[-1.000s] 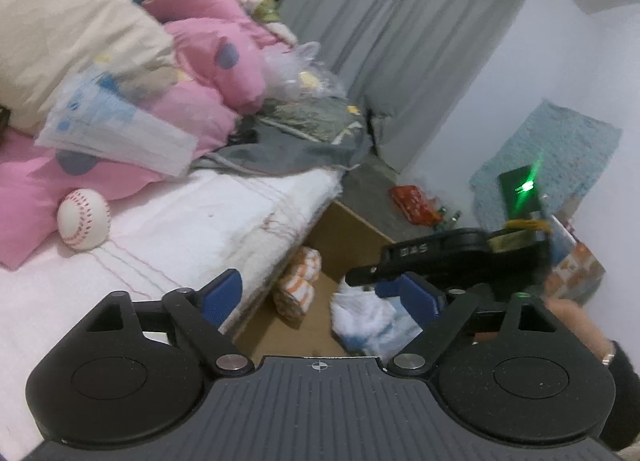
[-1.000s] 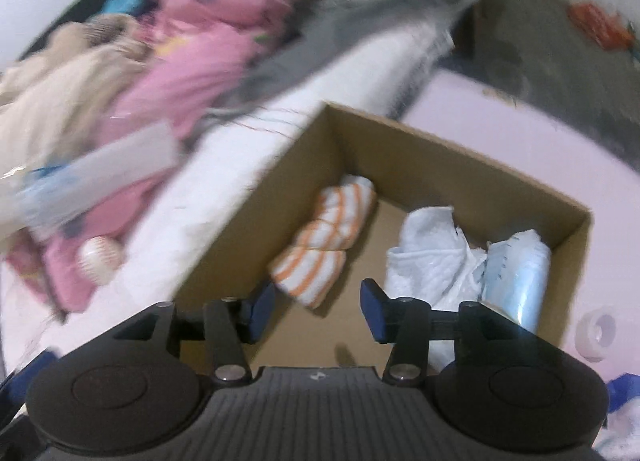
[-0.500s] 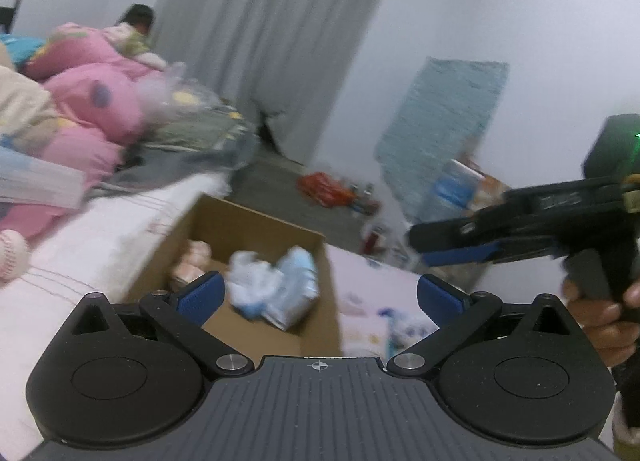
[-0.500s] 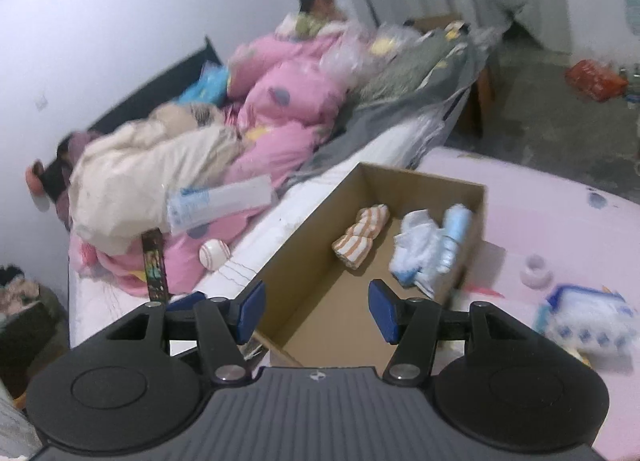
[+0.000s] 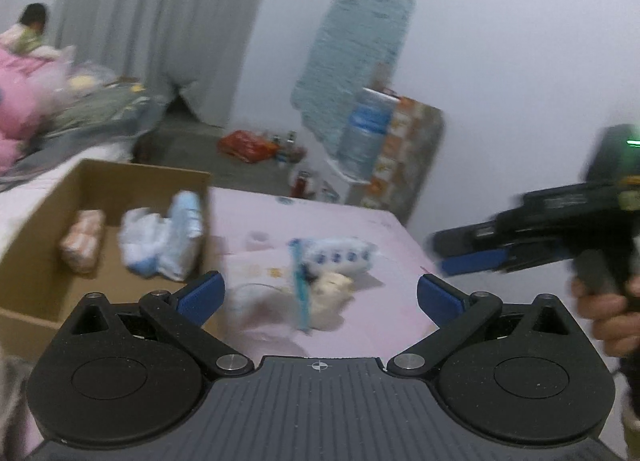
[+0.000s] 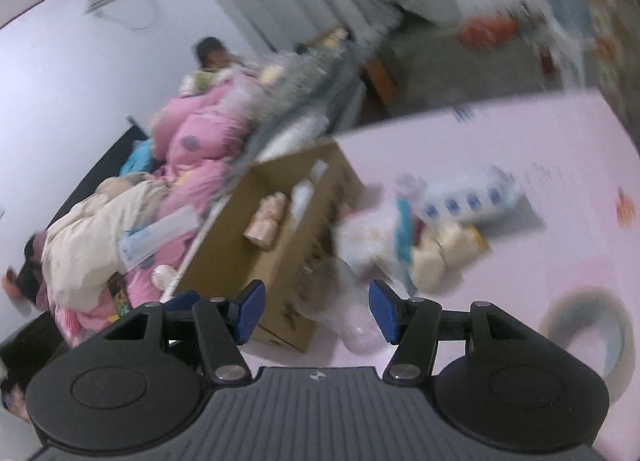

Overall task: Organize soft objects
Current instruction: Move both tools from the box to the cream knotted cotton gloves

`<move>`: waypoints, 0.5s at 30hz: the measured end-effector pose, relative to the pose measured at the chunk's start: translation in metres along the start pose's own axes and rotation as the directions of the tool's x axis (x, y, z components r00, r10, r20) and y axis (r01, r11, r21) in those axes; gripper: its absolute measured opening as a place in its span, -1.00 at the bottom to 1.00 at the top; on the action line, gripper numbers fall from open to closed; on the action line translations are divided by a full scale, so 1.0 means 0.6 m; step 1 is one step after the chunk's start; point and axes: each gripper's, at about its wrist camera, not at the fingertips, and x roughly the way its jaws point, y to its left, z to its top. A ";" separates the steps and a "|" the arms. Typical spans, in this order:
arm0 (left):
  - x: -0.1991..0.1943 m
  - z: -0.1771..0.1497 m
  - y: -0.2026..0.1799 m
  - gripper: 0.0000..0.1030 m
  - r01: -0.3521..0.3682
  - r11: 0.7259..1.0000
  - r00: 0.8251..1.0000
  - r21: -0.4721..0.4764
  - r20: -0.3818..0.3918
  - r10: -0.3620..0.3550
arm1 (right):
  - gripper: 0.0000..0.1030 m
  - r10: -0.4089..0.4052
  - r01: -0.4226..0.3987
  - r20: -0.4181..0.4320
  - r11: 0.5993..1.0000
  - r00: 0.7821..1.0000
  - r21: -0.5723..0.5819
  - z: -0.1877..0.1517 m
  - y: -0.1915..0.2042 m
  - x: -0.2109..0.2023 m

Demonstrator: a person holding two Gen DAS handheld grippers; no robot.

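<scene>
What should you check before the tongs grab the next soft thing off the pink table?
1. Left tongs empty, jaws wide after just opening: ok.
2. Right tongs empty and open: ok.
3. Soft things still out: blue-dotted pack and cream bundle lie on the pink table: ok.
4. Cardboard box has bare floor left: ok.
5. Picture sharp enough to aim: not ok, blurred.
6. Whether the two things are stuck together: cannot tell.
</scene>
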 end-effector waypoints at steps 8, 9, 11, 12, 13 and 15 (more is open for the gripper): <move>0.080 -0.048 -0.073 1.00 -0.042 0.979 0.996 0.199 -0.070 0.057 | 0.09 -0.080 0.103 -0.139 0.979 0.987 0.174 0.029 -0.090 0.138; 0.090 -0.053 -0.077 1.00 -0.064 0.973 0.993 0.222 -0.081 0.084 | 0.09 -0.097 0.124 -0.151 0.976 0.984 0.179 0.037 -0.097 0.156; 0.103 -0.062 -0.078 0.99 -0.094 0.963 0.988 0.251 -0.096 0.122 | 0.09 -0.153 0.182 -0.166 0.966 0.974 0.184 0.050 -0.111 0.190; 0.106 -0.065 -0.076 0.97 -0.103 0.961 0.986 0.258 -0.099 0.132 | 0.09 -0.167 0.199 -0.179 0.963 0.970 0.182 0.055 -0.117 0.205; 0.107 -0.069 -0.073 0.97 -0.110 0.958 0.985 0.263 -0.099 0.140 | 0.09 -0.182 0.217 -0.191 0.959 0.965 0.185 0.060 -0.124 0.222; 0.104 -0.073 -0.067 0.91 -0.113 0.957 0.985 0.266 -0.100 0.143 | 0.08 -0.214 0.254 -0.210 0.950 0.954 0.183 0.065 -0.134 0.244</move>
